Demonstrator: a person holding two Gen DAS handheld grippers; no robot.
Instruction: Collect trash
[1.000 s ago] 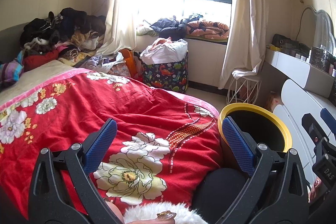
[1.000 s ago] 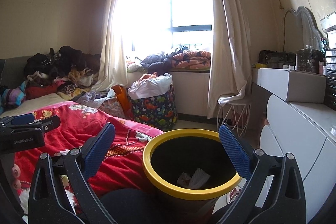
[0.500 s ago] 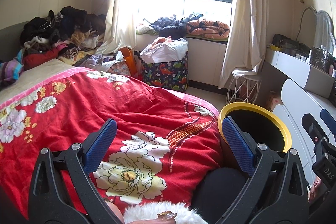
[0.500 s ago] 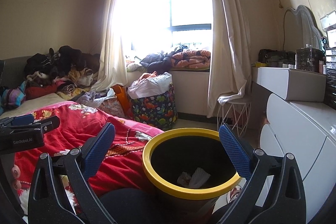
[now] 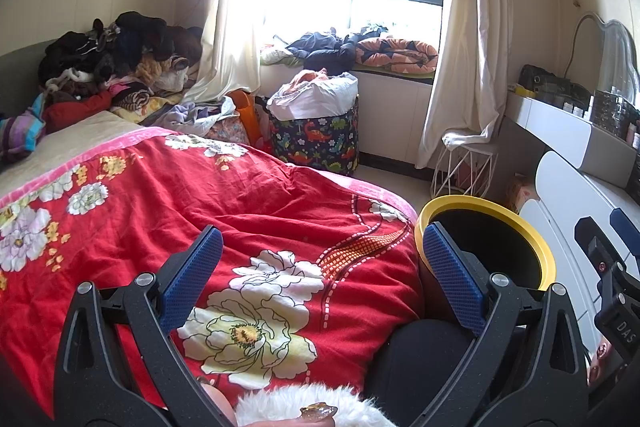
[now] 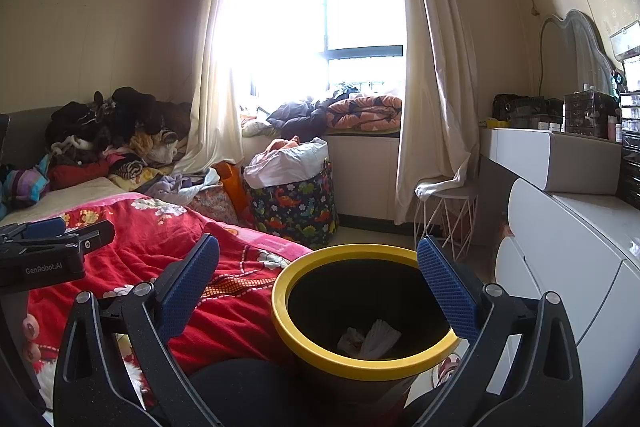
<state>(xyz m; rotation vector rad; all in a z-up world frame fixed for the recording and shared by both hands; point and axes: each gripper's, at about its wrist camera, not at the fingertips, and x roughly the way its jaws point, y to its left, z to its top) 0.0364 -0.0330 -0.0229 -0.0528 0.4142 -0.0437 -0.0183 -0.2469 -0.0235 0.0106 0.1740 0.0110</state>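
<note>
Jaws of left gripper: spread wide, blue pads bare, nothing held. Poised over red floral quilt; one blue pad overlapping the rim of the yellow-rimmed bin at 3 o'clock in left wrist view.

Jaws of right gripper: spread wide, nothing between pads. Framing the bin mouth at 6 o'clock in right wrist view.

Yellow-rimmed bin: upright on the floor, just beside the bed's foot corner, dark inside. Crumpled white paper trash lying at the bottom of the bin.

Red floral quilt: covering the bed, filling 7 to 9 o'clock in both views; large white flower print near the left gripper.

Pile of clothes: heaped at the head of the bed, 10 o'clock.

Dinosaur-print basket: on the floor under the window, 12 o'clock, stuffed with white and orange fabric.

Window: bright, flanked by cream curtains; folded bedding on its ledge.

White wire stand: beside the right curtain hem, 2 o'clock.

White dresser: along the wall at 3 o'clock, boxes and bottles on top, mirror behind.

Person's hand and white fluffy cuff: at 6 o'clock in left wrist view.
</note>
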